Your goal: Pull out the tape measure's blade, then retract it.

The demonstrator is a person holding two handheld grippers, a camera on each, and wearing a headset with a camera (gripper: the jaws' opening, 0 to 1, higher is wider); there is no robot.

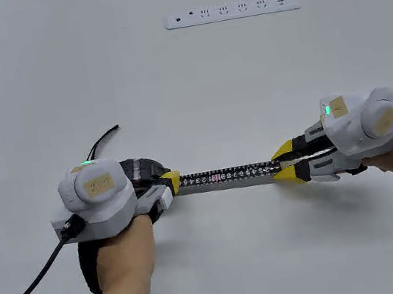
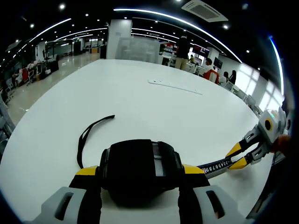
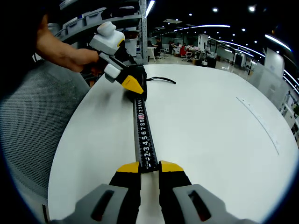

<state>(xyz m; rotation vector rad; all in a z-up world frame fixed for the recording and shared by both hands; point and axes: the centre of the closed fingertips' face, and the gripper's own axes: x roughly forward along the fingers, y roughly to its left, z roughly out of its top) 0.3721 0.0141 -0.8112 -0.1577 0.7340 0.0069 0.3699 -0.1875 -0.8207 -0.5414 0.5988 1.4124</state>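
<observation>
Nearest, lower left: left gripper [image 1: 167,190] clamps tape measure case [image 1: 140,173]; blade [image 1: 224,176] runs rightward along table [image 1: 171,83] to right gripper [image 1: 286,162], pinching its tip.

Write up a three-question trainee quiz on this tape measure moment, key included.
1. True or false: the blade sits fully retracted inside the tape measure case.
2. Which gripper pinches the blade's free end? A) left gripper B) right gripper C) neither
3. Fill in: the long white object lying beyond both grippers is a ______.

Key:
1. False. The blade is pulled out and spans the gap between the grippers.
2. B. The left gripper clamps the case.
3. power strip
</observation>
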